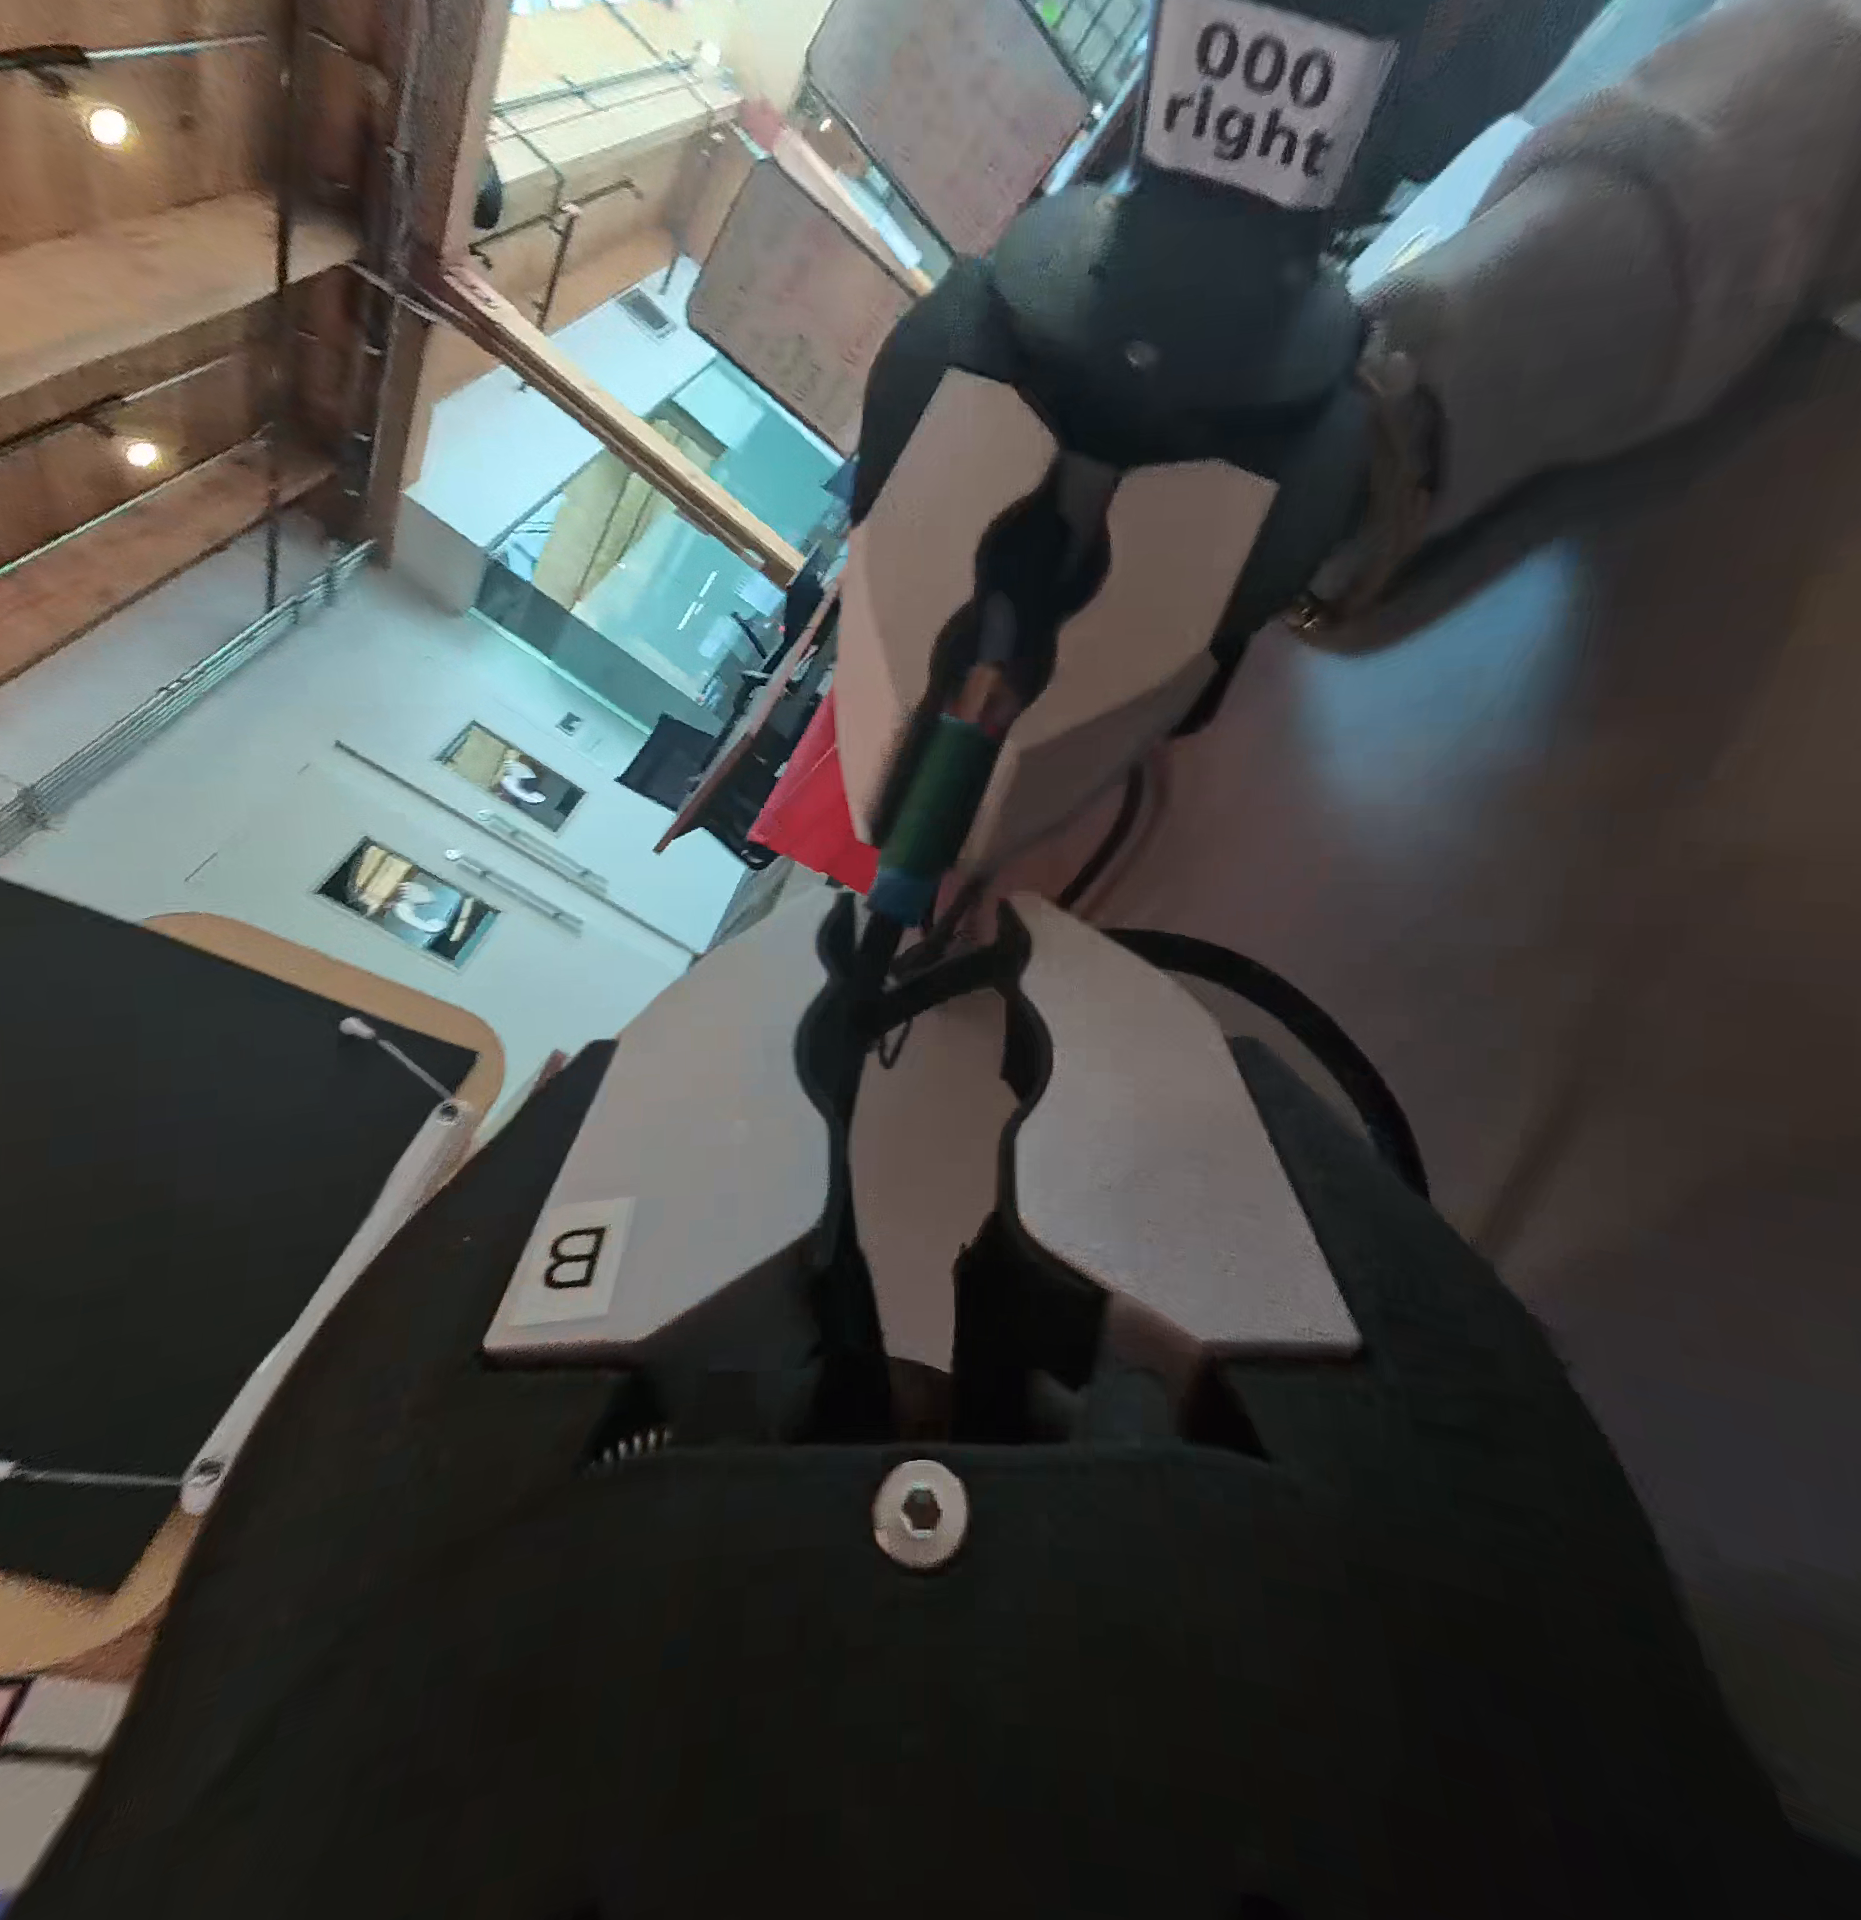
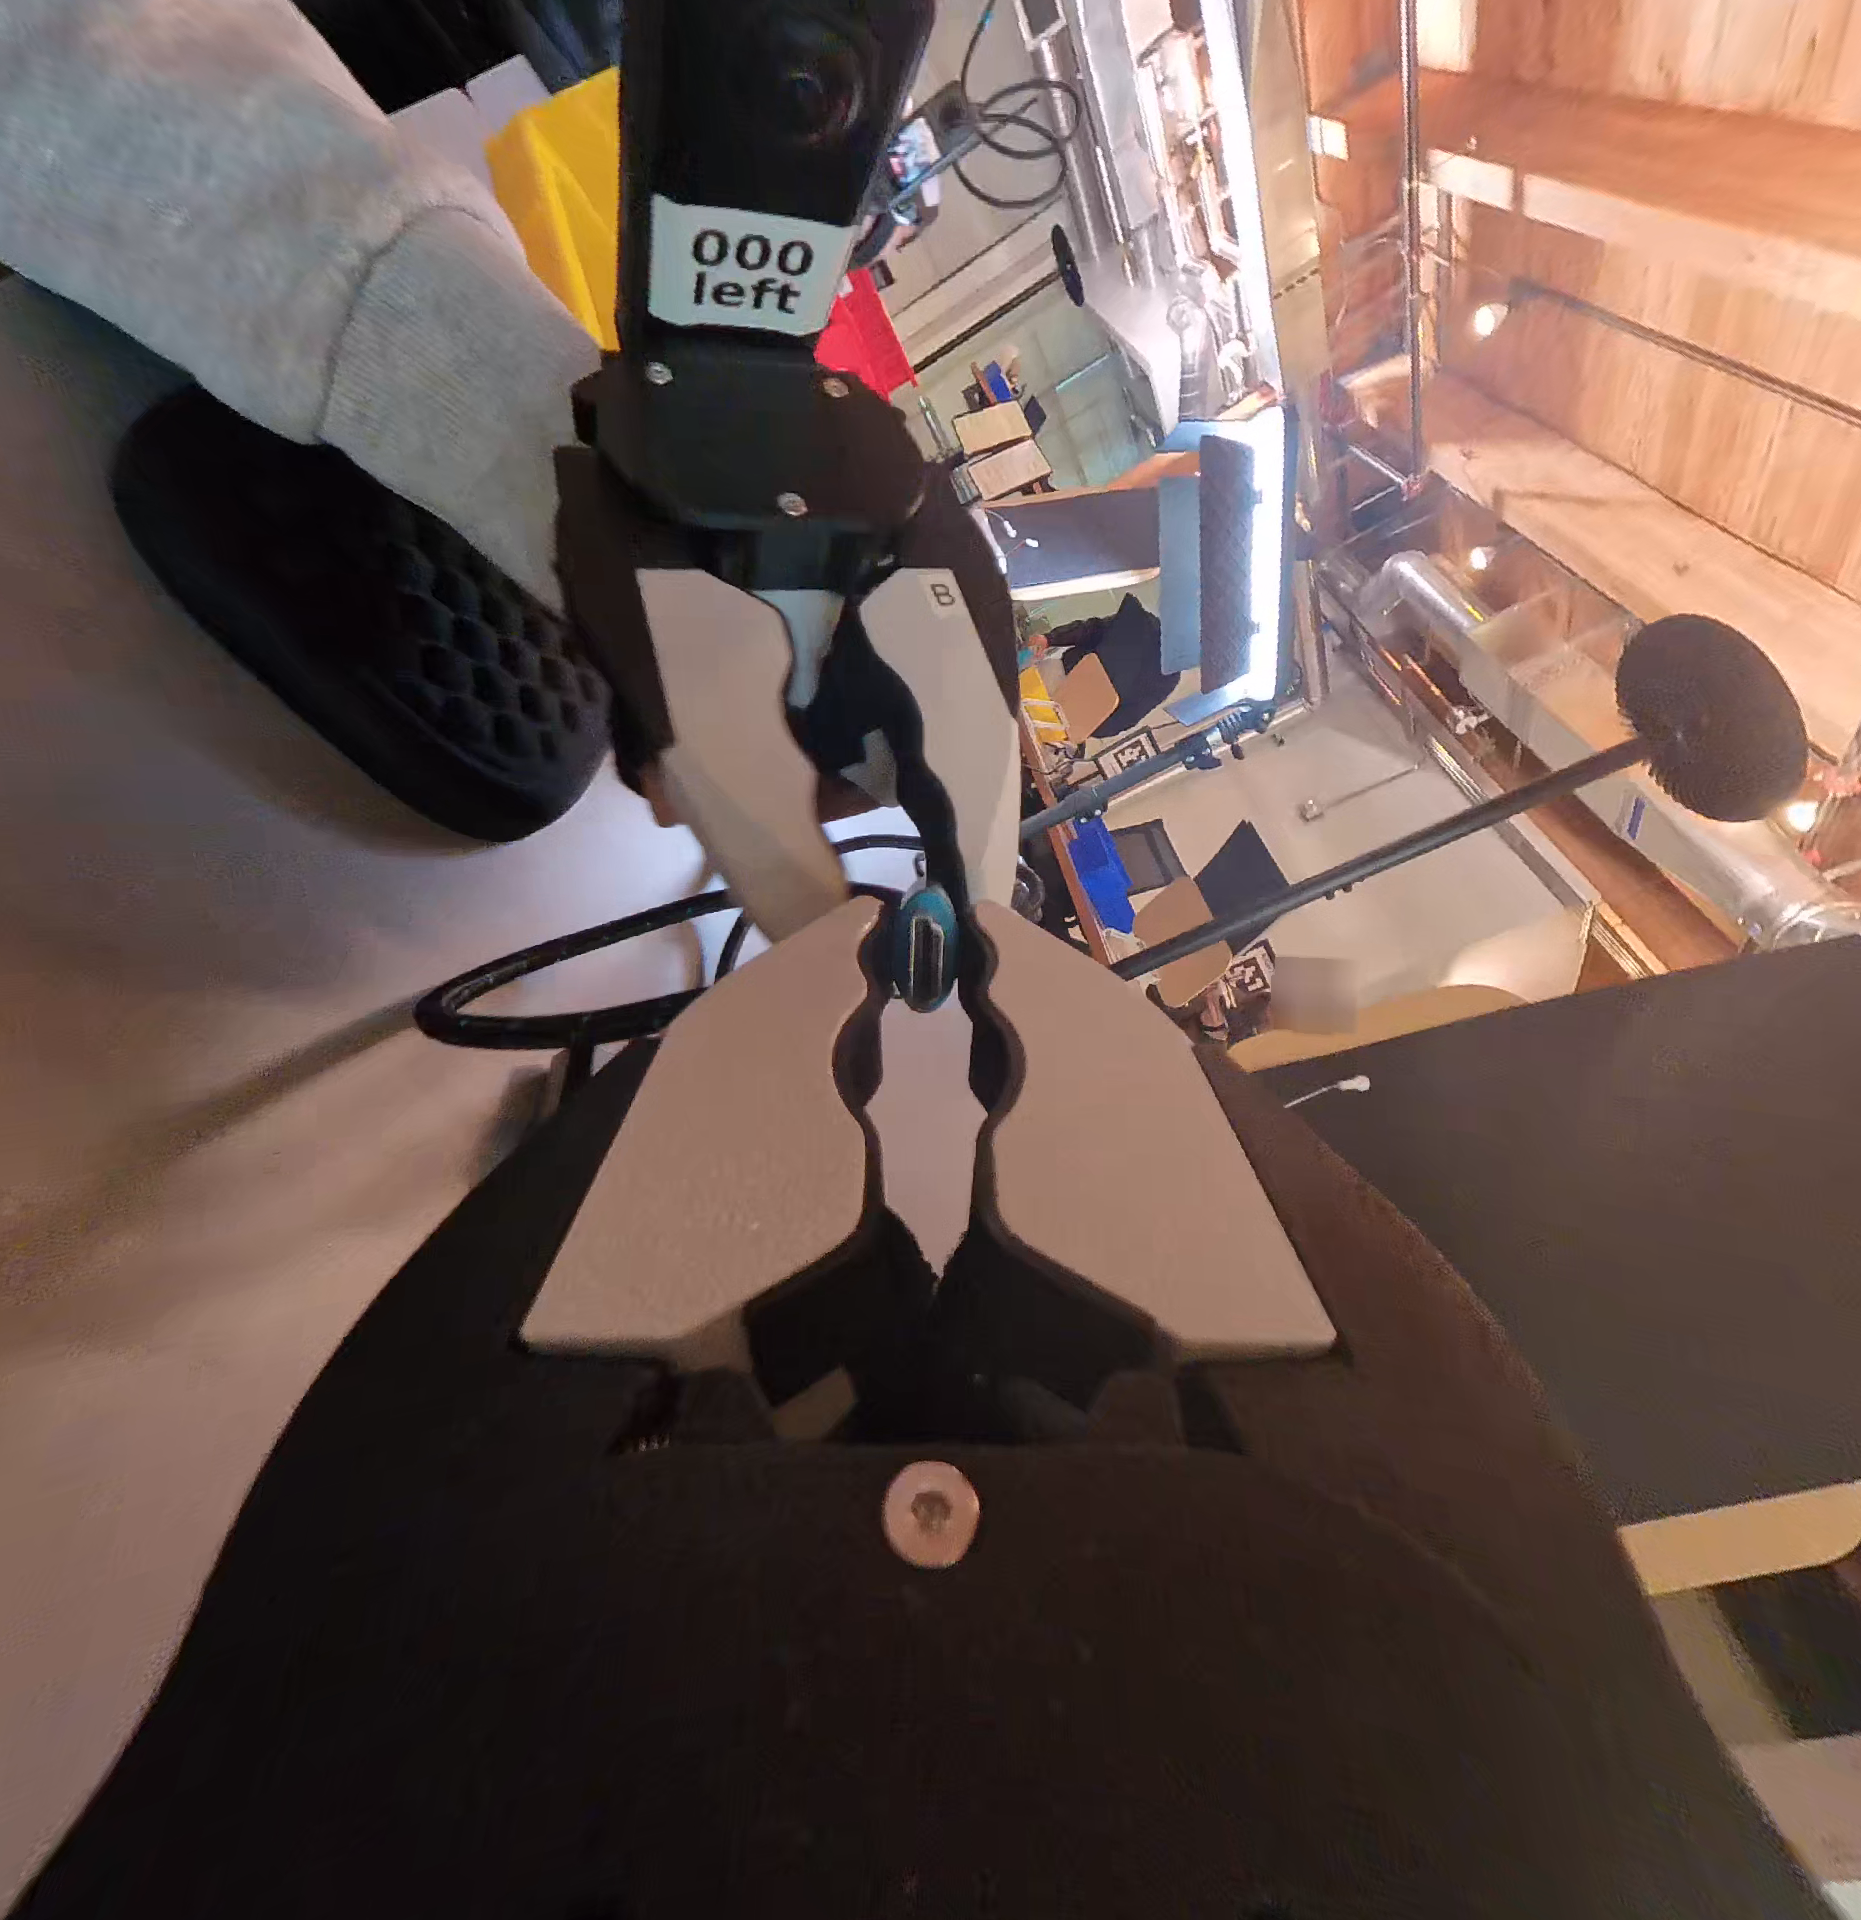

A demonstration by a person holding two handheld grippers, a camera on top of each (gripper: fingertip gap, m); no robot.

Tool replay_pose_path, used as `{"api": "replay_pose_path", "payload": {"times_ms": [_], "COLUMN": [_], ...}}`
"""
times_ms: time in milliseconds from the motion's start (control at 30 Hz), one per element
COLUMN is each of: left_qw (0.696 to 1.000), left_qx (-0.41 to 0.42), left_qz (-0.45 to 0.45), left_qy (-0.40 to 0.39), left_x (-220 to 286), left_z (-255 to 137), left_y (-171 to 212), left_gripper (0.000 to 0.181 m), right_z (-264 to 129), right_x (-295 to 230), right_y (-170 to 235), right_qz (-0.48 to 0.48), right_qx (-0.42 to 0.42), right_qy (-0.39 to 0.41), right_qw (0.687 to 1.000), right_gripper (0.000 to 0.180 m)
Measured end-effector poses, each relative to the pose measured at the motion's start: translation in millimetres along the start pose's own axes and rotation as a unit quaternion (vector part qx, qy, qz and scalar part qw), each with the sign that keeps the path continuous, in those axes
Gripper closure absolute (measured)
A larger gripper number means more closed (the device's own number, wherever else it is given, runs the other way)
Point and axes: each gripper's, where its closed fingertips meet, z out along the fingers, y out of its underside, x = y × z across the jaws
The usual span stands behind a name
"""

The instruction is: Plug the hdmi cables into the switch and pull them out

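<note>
while both claws face each other tip to tip above the white desk [image 2: 95,1091], each is closed down on something small. right claw [image 2: 924,961] is pinched on an hdmi plug [image 2: 924,954] with a blue shell, its metal mouth pointing back at the right wrist camera; fingers nearly together, only the plug's width between the tips. in the left wrist view the right claw [image 1: 941,821] shows farther off with a dark green-and-blue banded plug body [image 1: 931,805] between its fingertips. left claw [image 1: 921,961] is closed almost fully on a thin black part right at its tips, touching the blue end of that plug; too blurred to tell if it's the switch or cable. black cable [image 2: 552,987] loops on the desk just behind the claws. a grey sleeve [image 2: 230,208] holds the left claw [image 2: 900,878]; a black textured pad [image 2: 365,623] lies on the desk under it.
</note>
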Motion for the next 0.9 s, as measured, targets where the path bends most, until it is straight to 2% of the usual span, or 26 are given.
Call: {"api": "replay_pose_path", "payload": {"times_ms": [33, 67, 200, 333, 567, 600, 633, 667, 700, 733, 800, 867, 900], "left_qw": [1.000, 1.000, 0.999, 0.997, 0.987, 0.980, 0.961, 0.954, 0.963, 0.970, 0.967, 0.965, 0.966], "left_qx": [-0.007, -0.011, -0.013, -0.061, -0.094, -0.116, -0.197, -0.237, -0.198, -0.124, -0.027, 0.026, 0.046], "left_qz": [0.006, 0.007, -0.034, -0.020, -0.103, -0.115, -0.099, -0.083, -0.112, -0.159, -0.203, -0.190, -0.182], "left_qy": [-0.017, -0.018, -0.001, -0.033, -0.079, -0.112, -0.164, -0.162, -0.145, -0.134, -0.153, -0.180, -0.180], "left_x": [-4.5, -5.9, -6.5, -18.3, -46.6, -57.9, -73.8, -75.4, -71.6, -71.2, -84.1, -94.7, -93.3], "left_z": [-0.1, -1.0, -3.1, -10.9, -26.7, -34.3, -51.1, -63.0, -62.1, -56.8, -55.5, -59.3, -60.6], "left_y": [1.3, 2.6, 4.7, 24.9, 45.3, 55.3, 84.1, 102.6, 97.2, 75.6, 43.3, 24.9, 18.6], "left_gripper": [0.168, 0.169, 0.168, 0.173, 0.174, 0.175, 0.177, 0.179, 0.180, 0.181, 0.180, 0.158, 0.156], "right_z": [0.4, 0.8, 1.9, -3.9, -25.2, -32.6, -45.1, -61.2, -76.3, -85.3, -85.2, -74.8, -68.7], "right_x": [-1.4, -1.9, -1.9, 3.6, 36.9, 47.1, 62.1, 79.4, 94.4, 103.5, 105.4, 98.6, 93.4], "right_y": [-0.9, -1.0, -2.1, -5.0, -9.4, -12.4, -19.7, -28.2, -34.0, -35.0, -26.9, -14.1, -7.9], "right_qz": [-0.005, -0.011, -0.023, -0.022, 0.016, 0.031, 0.052, 0.086, 0.121, 0.140, 0.151, 0.163, 0.170], "right_qx": [-0.001, -0.005, -0.021, -0.017, -0.006, 0.007, 0.038, 0.076, 0.111, 0.127, 0.112, 0.082, 0.067], "right_qy": [-0.002, -0.002, -0.001, 0.001, 0.047, 0.066, 0.096, 0.126, 0.149, 0.163, 0.163, 0.146, 0.131], "right_qw": [1.000, 1.000, 1.000, 1.000, 0.999, 0.997, 0.993, 0.985, 0.975, 0.968, 0.969, 0.972, 0.974], "right_gripper": [0.168, 0.168, 0.168, 0.168, 0.168, 0.168, 0.169, 0.169, 0.169, 0.169, 0.169, 0.169, 0.169]}}
